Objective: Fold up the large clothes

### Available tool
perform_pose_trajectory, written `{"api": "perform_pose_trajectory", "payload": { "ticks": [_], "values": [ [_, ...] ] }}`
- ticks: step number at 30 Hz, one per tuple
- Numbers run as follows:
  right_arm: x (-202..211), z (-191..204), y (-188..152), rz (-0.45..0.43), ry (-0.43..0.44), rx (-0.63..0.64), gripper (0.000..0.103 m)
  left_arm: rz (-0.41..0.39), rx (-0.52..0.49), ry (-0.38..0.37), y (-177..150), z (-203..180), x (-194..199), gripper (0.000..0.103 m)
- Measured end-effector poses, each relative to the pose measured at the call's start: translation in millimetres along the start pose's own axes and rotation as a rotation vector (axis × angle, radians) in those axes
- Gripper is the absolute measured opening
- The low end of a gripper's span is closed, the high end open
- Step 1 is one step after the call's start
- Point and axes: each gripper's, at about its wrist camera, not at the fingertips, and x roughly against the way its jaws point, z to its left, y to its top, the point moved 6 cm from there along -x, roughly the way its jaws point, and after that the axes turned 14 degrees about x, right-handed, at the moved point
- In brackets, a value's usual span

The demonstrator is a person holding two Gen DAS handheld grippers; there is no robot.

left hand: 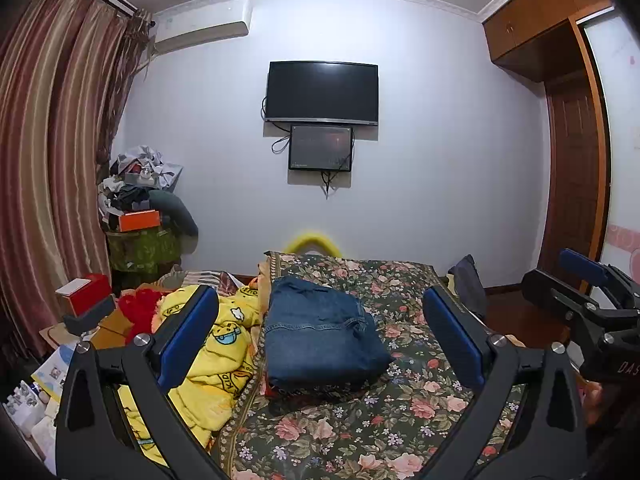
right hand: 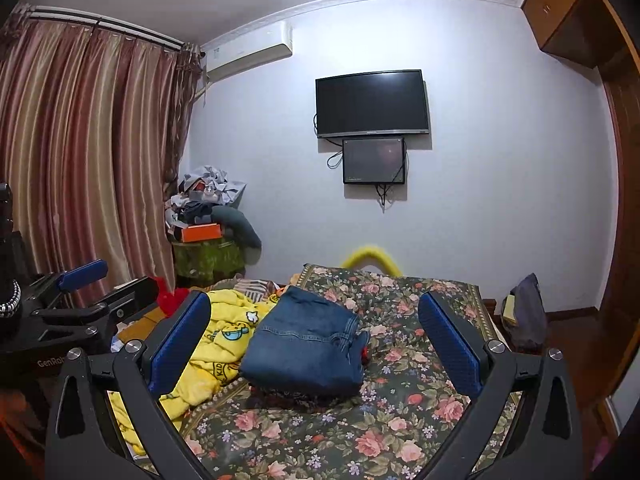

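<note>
We see the blue denim jeans folded into a neat pile in the middle of the flowery bed, so that job looks done. The crumpled yellow cartoon blanket by the bed's left edge may be next. Our left hand-held gripper and right hand-held gripper are both spread wide and hold nothing.

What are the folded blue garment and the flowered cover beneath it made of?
The folded jeans look like matte blue denim, going by the pale topstitched seams. The floral bedspread looks like printed woven cloth, dull in finish; its fibre cannot be told.
</note>
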Motion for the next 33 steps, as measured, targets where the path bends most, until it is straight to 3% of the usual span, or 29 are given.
{"api": "perform_pose_trajectory", "payload": {
  "ticks": [33],
  "values": [
    [-6.8, -1.6, -5.1, 0.015, 0.002, -0.022, 0.103, 0.038, 0.004, -0.027, -8.4, 4.9, -4.2, 0.102]
  ]
}}
